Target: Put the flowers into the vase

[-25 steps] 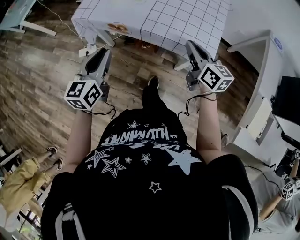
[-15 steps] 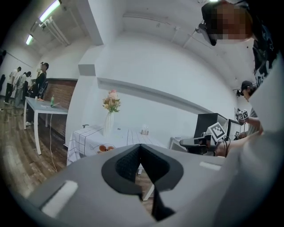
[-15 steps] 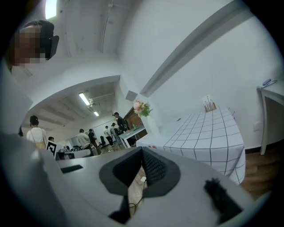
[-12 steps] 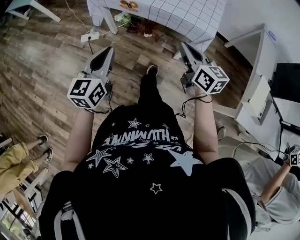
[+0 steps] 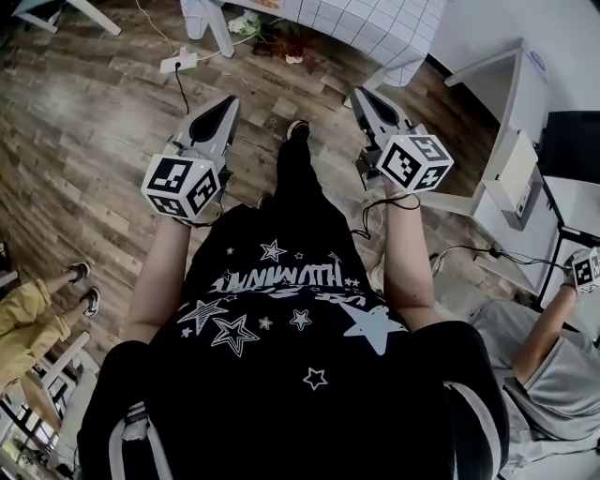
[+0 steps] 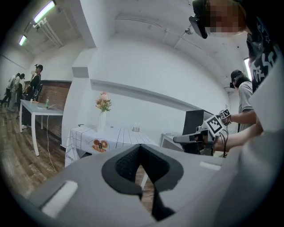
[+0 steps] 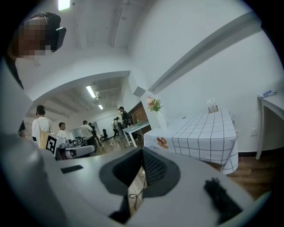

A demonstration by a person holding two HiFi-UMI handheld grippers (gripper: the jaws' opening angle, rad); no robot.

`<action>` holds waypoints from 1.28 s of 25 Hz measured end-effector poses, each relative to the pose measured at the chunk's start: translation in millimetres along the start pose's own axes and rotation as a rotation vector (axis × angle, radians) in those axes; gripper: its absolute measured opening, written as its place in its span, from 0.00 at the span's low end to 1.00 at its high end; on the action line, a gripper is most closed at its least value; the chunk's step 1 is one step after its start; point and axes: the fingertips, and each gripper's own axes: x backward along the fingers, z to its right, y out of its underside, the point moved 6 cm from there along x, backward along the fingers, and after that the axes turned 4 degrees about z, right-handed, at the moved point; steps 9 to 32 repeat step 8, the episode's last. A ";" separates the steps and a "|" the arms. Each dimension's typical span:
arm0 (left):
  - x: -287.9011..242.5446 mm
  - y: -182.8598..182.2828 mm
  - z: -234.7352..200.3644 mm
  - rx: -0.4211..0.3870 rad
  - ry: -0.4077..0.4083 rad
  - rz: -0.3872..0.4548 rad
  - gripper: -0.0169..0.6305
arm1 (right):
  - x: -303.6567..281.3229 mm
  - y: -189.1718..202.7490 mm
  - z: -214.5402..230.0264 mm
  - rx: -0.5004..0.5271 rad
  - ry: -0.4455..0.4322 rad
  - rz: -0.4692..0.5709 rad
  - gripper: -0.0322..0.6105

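A white vase (image 6: 102, 123) with pink and yellow flowers (image 6: 103, 103) stands on the table with the checked cloth (image 6: 116, 135), well ahead of me. The right gripper view shows the same flowers (image 7: 154, 104) in the vase (image 7: 160, 120) on that table (image 7: 204, 133). In the head view only the table's corner (image 5: 375, 19) shows at the top edge. My left gripper (image 5: 228, 101) and right gripper (image 5: 362, 94) are held out level over the wooden floor, far short of the table. Both are shut with nothing between the jaws, as both gripper views show (image 6: 140, 146) (image 7: 142, 151).
A power strip (image 5: 178, 64) with its cable lies on the floor by a table leg, near a small white-green bunch (image 5: 246, 23). A white desk (image 5: 511, 141) stands at the right. One person sits low at the right (image 5: 553, 375), another at the left (image 5: 28, 314).
The table has slid up and almost out of the head view as I backed away from it. Both grippers kept their level pose.
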 end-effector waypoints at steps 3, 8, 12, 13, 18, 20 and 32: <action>0.6 12.5 14.5 -0.004 -0.001 -0.013 0.04 | 15.5 9.2 2.9 0.005 -0.001 -0.002 0.07; -6.8 34.1 46.1 -0.020 0.014 -0.015 0.04 | 46.1 27.4 17.2 0.020 0.006 -0.008 0.07; -6.8 34.1 46.1 -0.020 0.014 -0.015 0.04 | 46.1 27.4 17.2 0.020 0.006 -0.008 0.07; -6.8 34.1 46.1 -0.020 0.014 -0.015 0.04 | 46.1 27.4 17.2 0.020 0.006 -0.008 0.07; -6.8 34.1 46.1 -0.020 0.014 -0.015 0.04 | 46.1 27.4 17.2 0.020 0.006 -0.008 0.07; -6.8 34.1 46.1 -0.020 0.014 -0.015 0.04 | 46.1 27.4 17.2 0.020 0.006 -0.008 0.07; -6.8 34.1 46.1 -0.020 0.014 -0.015 0.04 | 46.1 27.4 17.2 0.020 0.006 -0.008 0.07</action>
